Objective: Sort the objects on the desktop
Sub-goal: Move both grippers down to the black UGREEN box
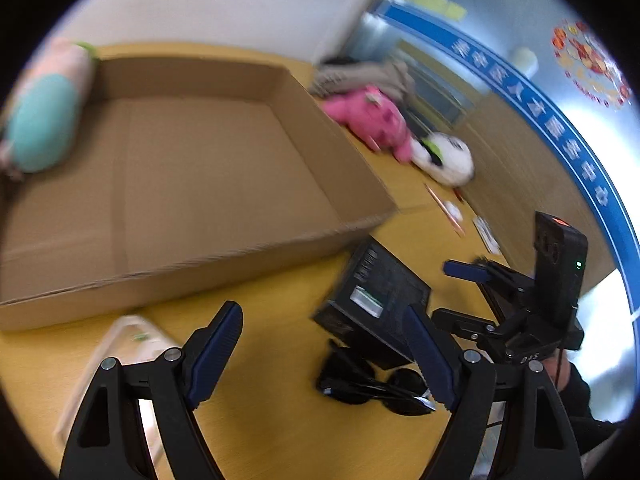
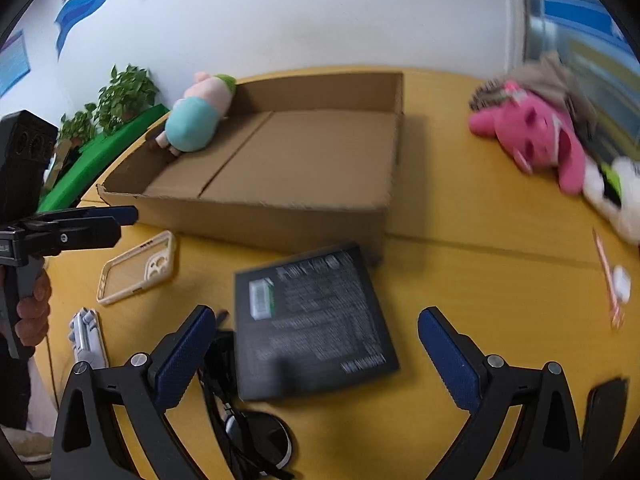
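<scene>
An open cardboard box [image 1: 200,208] [image 2: 320,216] lies on the yellow desk; a pig plush in teal [image 1: 40,120] [image 2: 196,120] leans over its far left corner. A black flat box [image 2: 312,320] [image 1: 376,300] lies in front of it, with black sunglasses [image 1: 372,388] [image 2: 248,420] at its near left. My left gripper [image 1: 324,344] is open and empty above the desk, left of the black box. My right gripper [image 2: 316,356] is open and empty, its fingers either side of the black box's near edge; it also shows in the left wrist view [image 1: 480,292].
A beige phone case [image 2: 138,268] [image 1: 116,360] and a small grey folding stand [image 2: 86,336] lie left. A pink plush [image 2: 532,136] [image 1: 372,120], a white plush [image 1: 444,158] [image 2: 620,196], a pencil [image 2: 608,276], a white eraser [image 2: 622,282] and a dark object [image 2: 604,412] lie right.
</scene>
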